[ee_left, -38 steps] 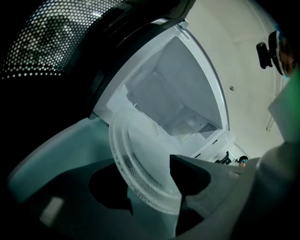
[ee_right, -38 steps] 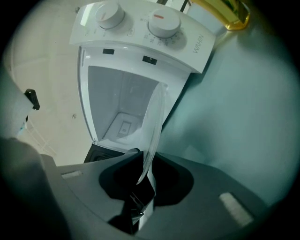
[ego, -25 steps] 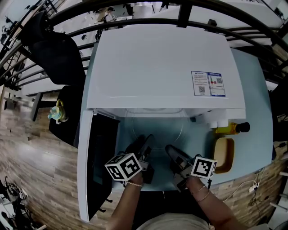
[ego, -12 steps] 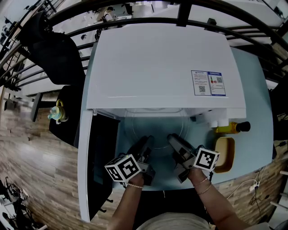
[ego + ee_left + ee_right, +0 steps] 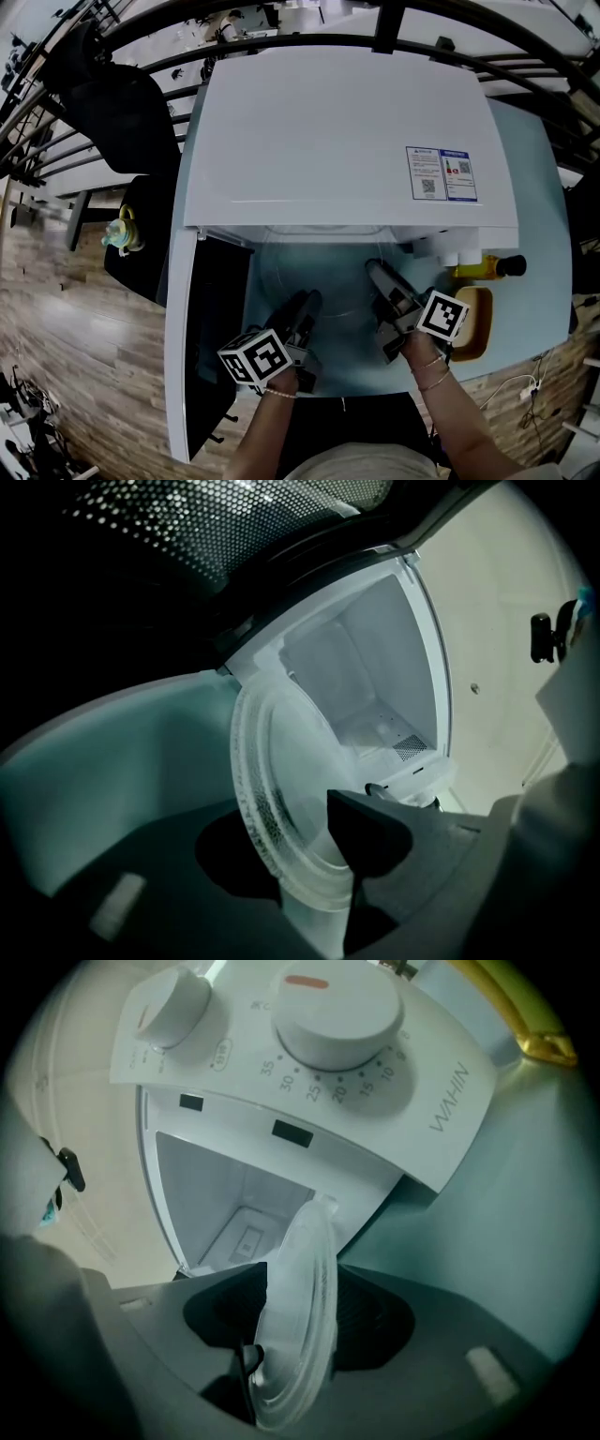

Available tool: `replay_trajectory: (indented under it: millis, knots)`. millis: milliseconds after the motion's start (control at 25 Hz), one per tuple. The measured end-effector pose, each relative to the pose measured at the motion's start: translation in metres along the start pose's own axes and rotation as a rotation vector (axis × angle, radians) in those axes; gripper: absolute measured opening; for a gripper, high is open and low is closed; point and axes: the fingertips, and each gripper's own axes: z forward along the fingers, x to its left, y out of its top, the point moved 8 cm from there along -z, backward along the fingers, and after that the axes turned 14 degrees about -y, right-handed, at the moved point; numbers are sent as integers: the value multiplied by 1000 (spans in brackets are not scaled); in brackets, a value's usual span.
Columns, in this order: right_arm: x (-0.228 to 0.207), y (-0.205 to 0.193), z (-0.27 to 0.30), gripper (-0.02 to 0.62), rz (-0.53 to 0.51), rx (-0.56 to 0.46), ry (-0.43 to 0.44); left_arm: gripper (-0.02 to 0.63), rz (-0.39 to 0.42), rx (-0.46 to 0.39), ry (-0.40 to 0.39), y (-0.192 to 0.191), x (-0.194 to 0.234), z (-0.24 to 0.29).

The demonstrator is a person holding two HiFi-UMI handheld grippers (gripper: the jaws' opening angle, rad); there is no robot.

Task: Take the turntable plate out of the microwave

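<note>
The clear glass turntable plate (image 5: pixel 325 274) hangs level just in front of the white microwave's (image 5: pixel 347 141) open mouth, above the pale blue table. My left gripper (image 5: pixel 304 306) is shut on its near-left rim, and my right gripper (image 5: pixel 381 277) is shut on its right rim. In the left gripper view the plate (image 5: pixel 281 789) stands between the dark jaws of the left gripper (image 5: pixel 300 855), with the empty white cavity (image 5: pixel 375 667) behind. The right gripper view shows the plate (image 5: pixel 302 1288) edge-on, pinched by the right gripper (image 5: pixel 298 1330).
The microwave door (image 5: pixel 211 347) hangs open at the left. Two white knobs (image 5: pixel 337 1007) sit on the control panel. A yellow bottle (image 5: pixel 487 268) and a wooden dish (image 5: pixel 472 317) lie on the table (image 5: pixel 534 187) at the right. A black chair (image 5: pixel 122 112) stands far left.
My right gripper has moved forward and to the right, from beside the left gripper to the plate's right rim. The left gripper has drawn slightly back toward me.
</note>
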Motion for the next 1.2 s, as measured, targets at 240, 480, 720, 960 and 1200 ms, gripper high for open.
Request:
replay_trajectory:
  millis: [240, 480, 720, 960, 1200]
  knots:
    - [1, 9, 10, 209, 10, -14, 19, 164, 12, 10, -6, 3, 0, -1]
    - [5, 12, 21, 173, -5, -9, 24, 164, 12, 17, -5, 2, 1, -4]
    - [5, 10, 25, 129, 4, 4, 10, 164, 17, 18, -4, 2, 2, -7]
    - [4, 8, 24, 109, 16, 20, -10, 169, 74, 17, 8, 7, -2, -8]
    - [0, 6, 16, 107, 16, 37, -7, 169, 97, 36, 1, 6, -2, -9]
